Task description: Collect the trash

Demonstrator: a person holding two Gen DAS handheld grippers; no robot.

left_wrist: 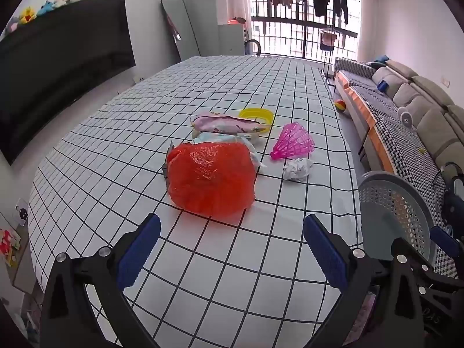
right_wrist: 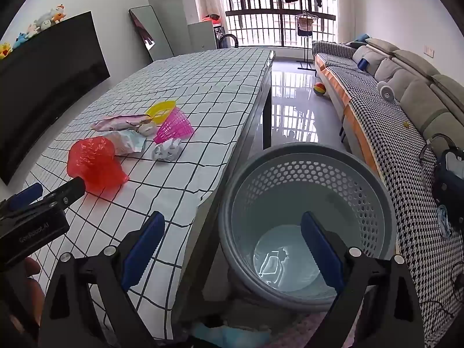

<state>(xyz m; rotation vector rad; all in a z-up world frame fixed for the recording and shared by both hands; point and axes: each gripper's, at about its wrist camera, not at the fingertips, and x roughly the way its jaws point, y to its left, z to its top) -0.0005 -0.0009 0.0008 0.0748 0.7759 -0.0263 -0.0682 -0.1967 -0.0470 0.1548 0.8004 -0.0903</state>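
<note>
So the worktop (left_wrist: 162, 261) is big, draped in a grid-check cloth, and mostly bare, with all the trash bunched in one cluster toward its right side, so there's loads of open room on the near and left sides to come in from. The grey perforated waste basket (right_wrist: 374, 200) sits on the floor just past the worktop's right edge, looks empty, mouth wide open, so I'd guess everything just gets carried over that edge and dropped. Biggest piece is the red plastic bag (left_wrist: 210, 178), nearest the left hand-held gripper (left_wrist: 232, 252): puffy, thin, crinkly, surely light and a bit slippery, so pinch a bunched fold near the top rather than trying to span it. Behind it and touching it are a pale crumpled wrapper (left_wrist: 232, 139) and a pink snack packet (left_wrist: 226, 121), both soft and flat, best taken by a raised edge. The pink plastic mesh cone (left_wrist: 294, 142) looks stiff but light, could roll, grab the rim. The yellow plastic ring (left_wrist: 256, 113) is rigid, at the back. Smallest is the crumpled paper ball (left_wrist: 297, 168), close to the right edge, squeezes easily. Both jaws are spread wide with nothing in them, and the right hand-held gripper (right_wrist: 232, 249) hovers over the basket.
</note>
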